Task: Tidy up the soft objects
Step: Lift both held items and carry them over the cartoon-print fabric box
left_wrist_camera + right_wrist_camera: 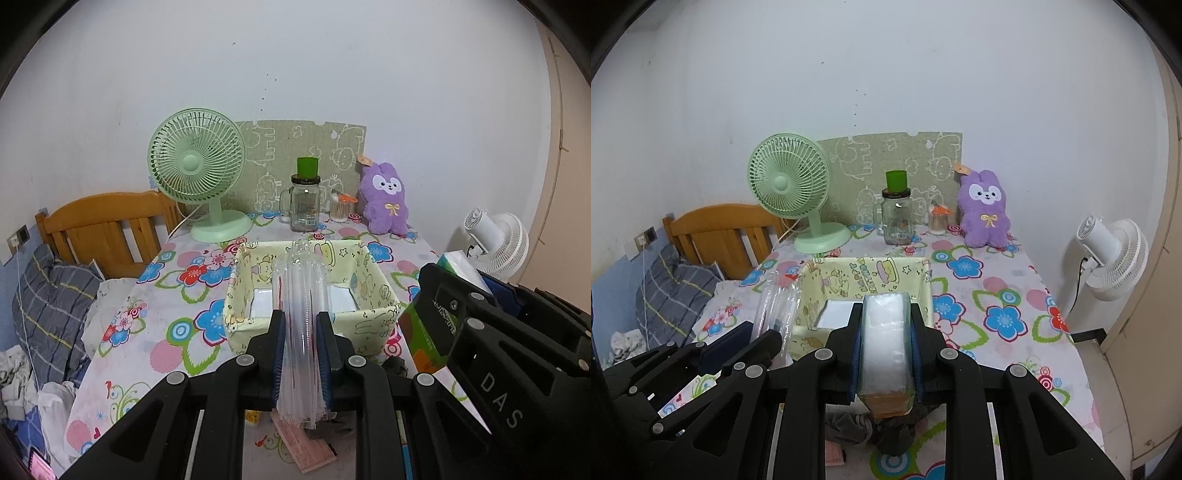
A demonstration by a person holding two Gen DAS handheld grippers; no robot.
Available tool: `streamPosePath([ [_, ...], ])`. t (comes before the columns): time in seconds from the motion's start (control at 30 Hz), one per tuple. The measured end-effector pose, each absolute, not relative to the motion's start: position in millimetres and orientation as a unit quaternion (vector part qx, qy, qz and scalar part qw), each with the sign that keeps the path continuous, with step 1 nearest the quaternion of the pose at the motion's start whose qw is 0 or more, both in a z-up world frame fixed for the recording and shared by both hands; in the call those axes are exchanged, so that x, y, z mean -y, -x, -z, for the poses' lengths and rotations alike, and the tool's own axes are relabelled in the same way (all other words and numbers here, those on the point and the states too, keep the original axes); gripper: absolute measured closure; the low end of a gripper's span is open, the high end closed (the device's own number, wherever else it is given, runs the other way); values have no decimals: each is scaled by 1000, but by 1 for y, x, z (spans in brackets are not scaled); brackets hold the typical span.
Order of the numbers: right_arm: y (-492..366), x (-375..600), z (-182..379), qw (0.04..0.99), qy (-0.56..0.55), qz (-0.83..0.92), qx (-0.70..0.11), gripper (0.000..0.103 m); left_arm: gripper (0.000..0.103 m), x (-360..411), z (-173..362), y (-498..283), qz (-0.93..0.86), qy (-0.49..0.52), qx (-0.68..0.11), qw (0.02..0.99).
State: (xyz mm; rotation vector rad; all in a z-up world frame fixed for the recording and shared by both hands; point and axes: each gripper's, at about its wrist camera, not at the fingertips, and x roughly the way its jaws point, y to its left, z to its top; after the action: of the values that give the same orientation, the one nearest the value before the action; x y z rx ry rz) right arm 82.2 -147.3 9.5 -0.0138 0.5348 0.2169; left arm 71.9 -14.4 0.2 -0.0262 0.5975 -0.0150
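My left gripper [301,317] is shut on a long clear plastic pack [303,288], which sticks out forward over a pale yellow fabric basket [373,269]. From the right wrist view the same clear pack [775,310] shows at the left. My right gripper [886,310] is shut on a soft white pack in clear wrap with an orange end [884,343], held just in front of the basket [864,273]. A flat white item [834,314] lies on the basket's floor. A purple plush bunny [986,210] sits at the back right of the flowered table.
Along the back stand a green desk fan [195,162], a glass jar with a green cup on top [304,206] and a cotton swab holder [340,208]. A white fan [1115,251] stands off the right edge. A wooden headboard [107,221] and bedding lie left. Dark cloth [849,424] lies below the grippers.
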Motion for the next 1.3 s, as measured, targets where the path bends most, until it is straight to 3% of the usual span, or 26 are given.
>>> streamPosePath([
  [1.3, -185, 126, -4, 954, 0, -117, -275, 78, 88, 6, 8, -178, -5, 10, -305, 952],
])
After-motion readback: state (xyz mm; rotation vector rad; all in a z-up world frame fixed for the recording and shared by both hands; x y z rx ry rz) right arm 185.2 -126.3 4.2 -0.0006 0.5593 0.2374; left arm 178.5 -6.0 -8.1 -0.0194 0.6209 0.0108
